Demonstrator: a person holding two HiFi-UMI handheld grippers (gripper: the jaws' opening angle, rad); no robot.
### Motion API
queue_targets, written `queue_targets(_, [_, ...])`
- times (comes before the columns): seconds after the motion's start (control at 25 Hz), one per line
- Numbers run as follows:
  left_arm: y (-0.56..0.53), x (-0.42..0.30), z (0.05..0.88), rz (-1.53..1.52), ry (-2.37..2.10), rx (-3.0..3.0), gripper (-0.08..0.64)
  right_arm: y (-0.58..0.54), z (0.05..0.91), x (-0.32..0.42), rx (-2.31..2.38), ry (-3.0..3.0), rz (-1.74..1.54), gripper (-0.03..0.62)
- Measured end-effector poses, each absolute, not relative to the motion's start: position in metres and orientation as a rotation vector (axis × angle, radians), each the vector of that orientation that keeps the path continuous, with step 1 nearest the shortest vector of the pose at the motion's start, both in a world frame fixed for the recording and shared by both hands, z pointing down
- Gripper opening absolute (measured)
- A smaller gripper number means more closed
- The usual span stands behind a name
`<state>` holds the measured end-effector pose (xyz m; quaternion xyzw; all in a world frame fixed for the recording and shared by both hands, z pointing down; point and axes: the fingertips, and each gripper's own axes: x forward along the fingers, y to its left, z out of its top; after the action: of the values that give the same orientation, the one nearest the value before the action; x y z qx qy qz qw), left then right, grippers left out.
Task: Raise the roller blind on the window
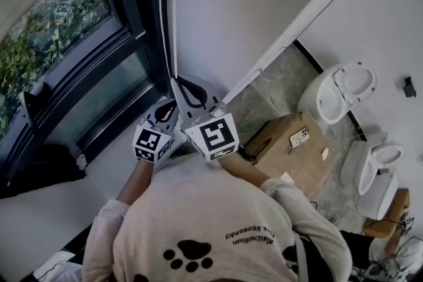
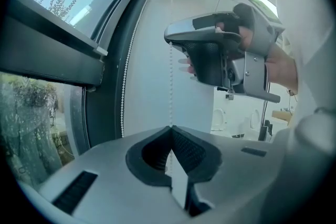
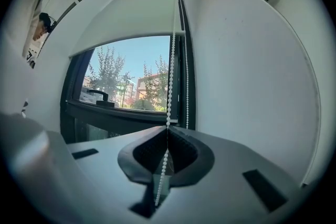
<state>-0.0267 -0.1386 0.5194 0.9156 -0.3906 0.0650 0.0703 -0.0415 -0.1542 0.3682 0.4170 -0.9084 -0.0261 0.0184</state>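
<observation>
A white bead chain [image 1: 175, 16] hangs down the dark window frame beside the window [image 1: 66, 43]. The white roller blind [image 3: 131, 16] covers only the top of the glass. My right gripper [image 1: 174, 80] is shut on the bead chain [image 3: 171, 76], which runs between its pads. Just below and to its left, my left gripper [image 1: 170, 102] is shut on the same strand [image 2: 170, 86]. The left gripper view shows the right gripper [image 2: 169, 39] directly above my left gripper [image 2: 170, 127], with the chain taut between them. A second strand [image 3: 186, 81] hangs free beside the frame.
A white wall [image 1: 238, 3] stands to the right of the chain. On the floor behind lie a cardboard box [image 1: 291, 142] and two white toilets [image 1: 337, 96] [image 1: 380, 165]. A black window handle [image 3: 97, 94] sits on the sash.
</observation>
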Motion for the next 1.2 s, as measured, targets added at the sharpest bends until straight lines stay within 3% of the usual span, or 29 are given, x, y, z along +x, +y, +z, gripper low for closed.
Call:
queue_targets(1.0, [-0.122,-0.029,0.505,0.208,-1.148,2.790,0.010,-0.148,0.375,-0.040,1.301,-2.831,-0.069,0.011])
queue_targets(1.2, [-0.121,-0.042,0.480,0.128,-1.173,2.752,0.058,-0.149,0.376,-0.042,1.301,-2.832,-0.067,0.011])
